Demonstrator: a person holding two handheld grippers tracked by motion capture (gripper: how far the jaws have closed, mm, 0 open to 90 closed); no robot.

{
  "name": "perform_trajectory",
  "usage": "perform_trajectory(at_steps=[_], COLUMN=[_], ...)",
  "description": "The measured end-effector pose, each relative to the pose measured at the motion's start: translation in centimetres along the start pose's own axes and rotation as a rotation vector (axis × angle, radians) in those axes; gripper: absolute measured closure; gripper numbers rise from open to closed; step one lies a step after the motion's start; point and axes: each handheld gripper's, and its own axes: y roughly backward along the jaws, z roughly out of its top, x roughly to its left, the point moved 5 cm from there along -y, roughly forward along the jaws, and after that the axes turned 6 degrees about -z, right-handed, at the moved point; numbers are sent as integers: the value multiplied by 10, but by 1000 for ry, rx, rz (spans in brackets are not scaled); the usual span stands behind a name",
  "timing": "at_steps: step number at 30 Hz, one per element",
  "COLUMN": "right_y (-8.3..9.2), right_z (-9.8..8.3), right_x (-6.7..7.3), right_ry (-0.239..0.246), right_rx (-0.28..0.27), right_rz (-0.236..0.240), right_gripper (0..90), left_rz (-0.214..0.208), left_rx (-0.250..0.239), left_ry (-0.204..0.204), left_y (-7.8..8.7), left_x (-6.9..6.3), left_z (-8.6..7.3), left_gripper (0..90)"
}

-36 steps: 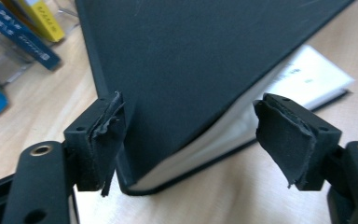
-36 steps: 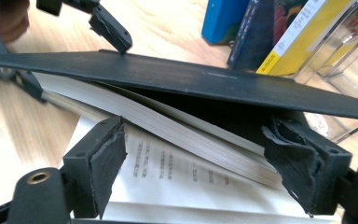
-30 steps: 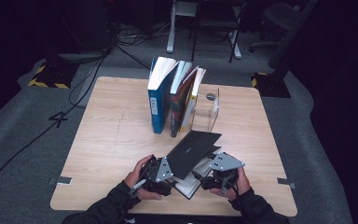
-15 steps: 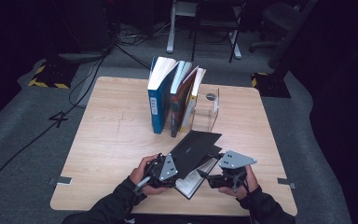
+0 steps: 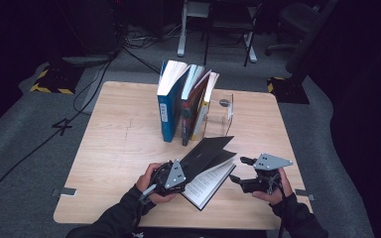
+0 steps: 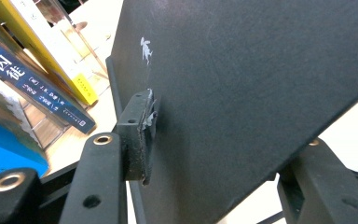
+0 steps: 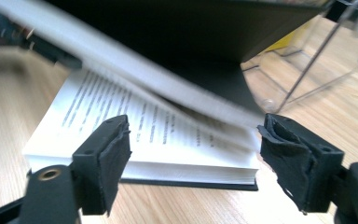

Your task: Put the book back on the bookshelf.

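**Jaws lifting a black cover**

Jaws of the left gripper (image 5: 174, 174) have just been closing and are pinching the matte black cover (image 6: 242, 88) of the open book (image 5: 209, 182), lying near the counter's (image 5: 119, 148) front edge. Right gripper (image 7: 193, 158) is hovering just beside it, jaws wide and empty, facing printed white pages (image 7: 135, 126).

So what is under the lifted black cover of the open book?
Under the black cover lies a printed white page of the book, on the table. The left gripper lifts the cover. The inner part of the page stays hidden in its shadow.
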Motion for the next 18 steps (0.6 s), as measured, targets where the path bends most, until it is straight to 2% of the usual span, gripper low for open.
perform_trajectory(at_steps=[1, 2, 3, 4, 6, 7, 9, 12, 14, 18], right_y=[-1, -4, -6, -8, -9, -14, -16, -22, -26, -31], right_z=[-3, -9, -14, -18, -22, -25, -25, -22, -19, -11], right_x=[-1, -4, -6, -9, -12, -16, -17, -22, -26, -29], right_ry=[22, 54, 48, 49, 48, 24, 19, 10, -14, -15], right_rx=[-4, 8, 18, 24, 32, 46, 41, 29, 6, -30], right_rz=[10, -5, 5, 4, -11, -25, -32, -71, -77, -62], right_gripper=[238, 251, 247, 245, 248, 248, 248, 261, 275, 292], left_rz=[-3, -4, -4, -11, -16, -17, -28, -53, -94, -110], left_rx=[-10, -19, -19, -32, -36, -36, -40, -47, -55, -62], left_ry=[16, 29, 29, 53, 64, 68, 76, 85, 96, 119], left_y=[2, 4, 4, 8, 10, 11, 13, 16, 22, 27], left_x=[3, 5, 5, 9, 10, 11, 12, 12, 13, 16], left_z=[0, 0, 0, 0, -1, -1, -1, -3, -6, -11], left_gripper=[540, 560, 577, 590, 604, 608, 610, 607, 603, 604])
